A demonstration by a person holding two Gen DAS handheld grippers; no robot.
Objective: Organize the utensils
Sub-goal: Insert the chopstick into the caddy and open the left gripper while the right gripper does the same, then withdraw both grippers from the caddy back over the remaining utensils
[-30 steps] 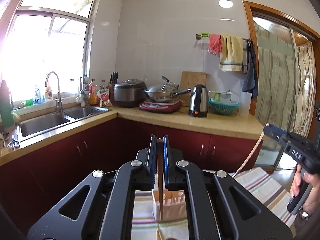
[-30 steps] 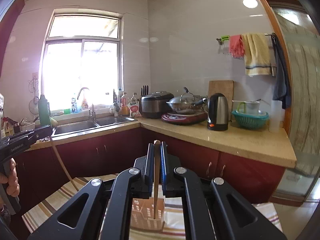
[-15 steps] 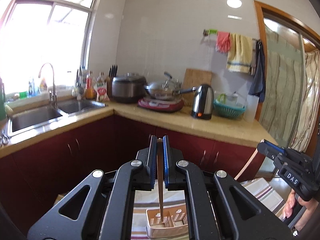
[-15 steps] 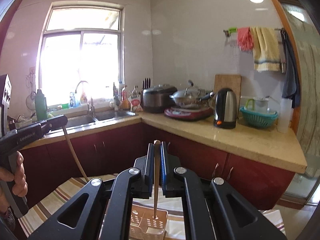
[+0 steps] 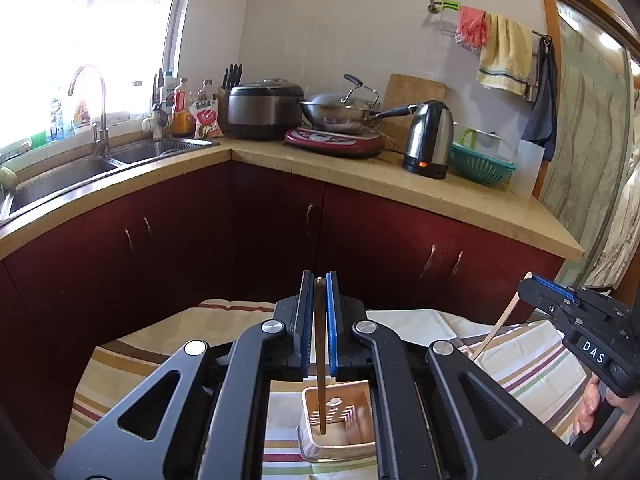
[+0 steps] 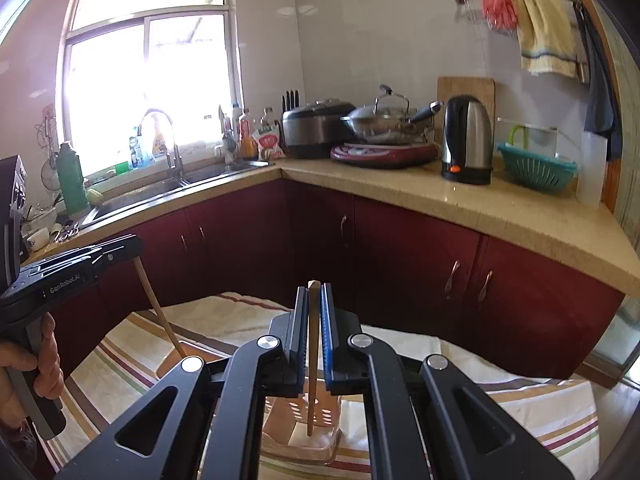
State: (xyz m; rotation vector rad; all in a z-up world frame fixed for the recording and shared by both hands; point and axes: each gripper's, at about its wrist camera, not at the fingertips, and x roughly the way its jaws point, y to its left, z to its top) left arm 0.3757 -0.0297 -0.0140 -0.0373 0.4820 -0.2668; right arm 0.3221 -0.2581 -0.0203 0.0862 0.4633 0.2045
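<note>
My left gripper (image 5: pixel 319 280) is shut on a dark wooden chopstick (image 5: pixel 320 360) that hangs straight down, its lower end inside the mouth of a beige slotted utensil holder (image 5: pixel 352 446). My right gripper (image 6: pixel 314 286) is shut on a pale wooden chopstick (image 6: pixel 312 380), whose tip also reaches into the utensil holder (image 6: pixel 296 450). Each gripper appears in the other's view: the right gripper (image 5: pixel 534 280) with its pale chopstick (image 5: pixel 496 328) slanting down, and the left gripper (image 6: pixel 134 246) with its chopstick (image 6: pixel 160 312). A hand holds each grip.
The holder stands on a table under a striped cloth (image 5: pixel 520 360). Dark red cabinets (image 5: pixel 380 248) close off the far side. Above them a counter (image 5: pixel 460 200) carries a kettle (image 5: pixel 428 140), a wok, a rice cooker, a green basket and a sink (image 5: pixel 60 172).
Both grippers have sunk and moved forward with their chopsticks. The holder looks larger and nearer, and both chopstick tips now sit lower in its mouth.
</note>
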